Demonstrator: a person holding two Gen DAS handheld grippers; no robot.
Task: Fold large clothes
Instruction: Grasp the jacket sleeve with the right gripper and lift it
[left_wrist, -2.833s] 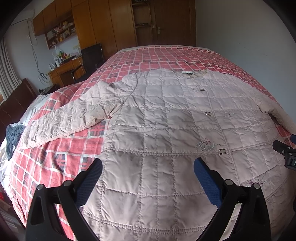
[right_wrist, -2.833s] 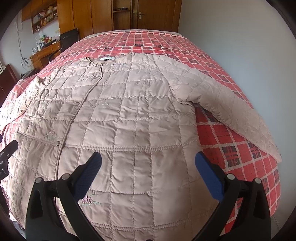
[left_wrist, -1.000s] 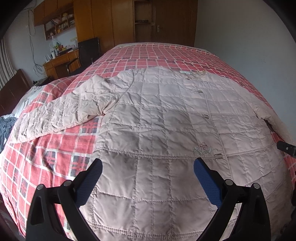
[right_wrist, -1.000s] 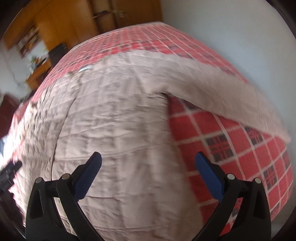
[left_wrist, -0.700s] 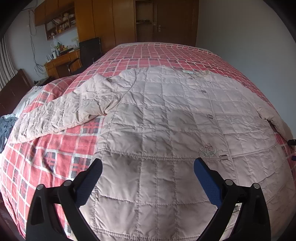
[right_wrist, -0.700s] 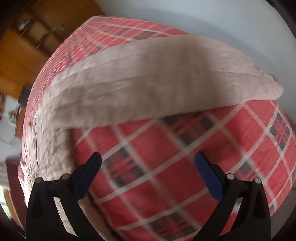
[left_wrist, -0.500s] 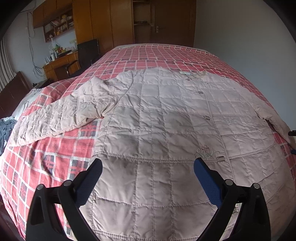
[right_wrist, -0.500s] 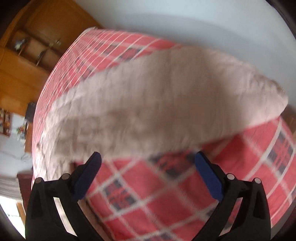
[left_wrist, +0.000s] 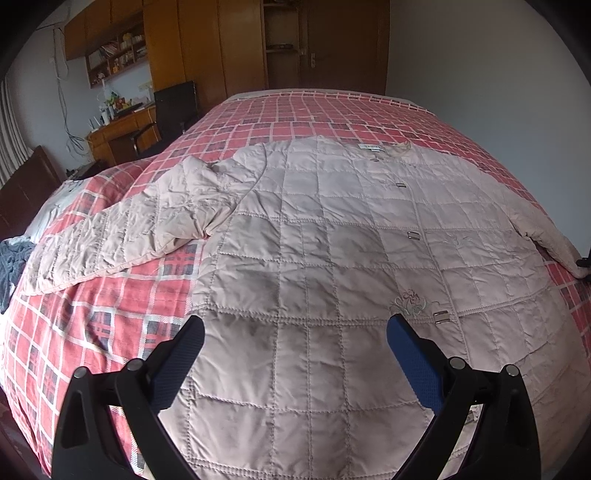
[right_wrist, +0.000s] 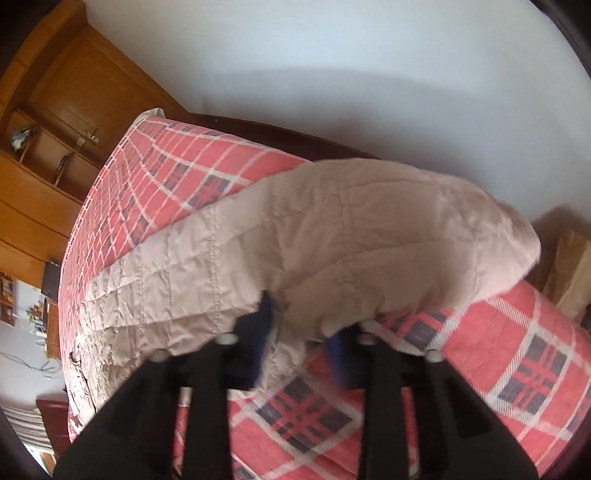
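Between the right gripper's (right_wrist: 301, 326) closing fingers lies the jacket's sleeve (right_wrist: 332, 236); left gripper (left_wrist: 295, 343) hovers spread.

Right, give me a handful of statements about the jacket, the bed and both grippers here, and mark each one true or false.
1. The quilted jacket lies front up on the plaid bedspread. True.
2. The left gripper is clamped on the hem. False: its jaws stand wide apart above the jacket, holding nothing.
3. The right gripper has closed on the edge of the right sleeve. True.
4. The left sleeve is folded across the chest. False: it stretches out sideways over the bedspread.
5. The jacket's front is wide open. False: it lies closed, and metal clasps show down the placket.
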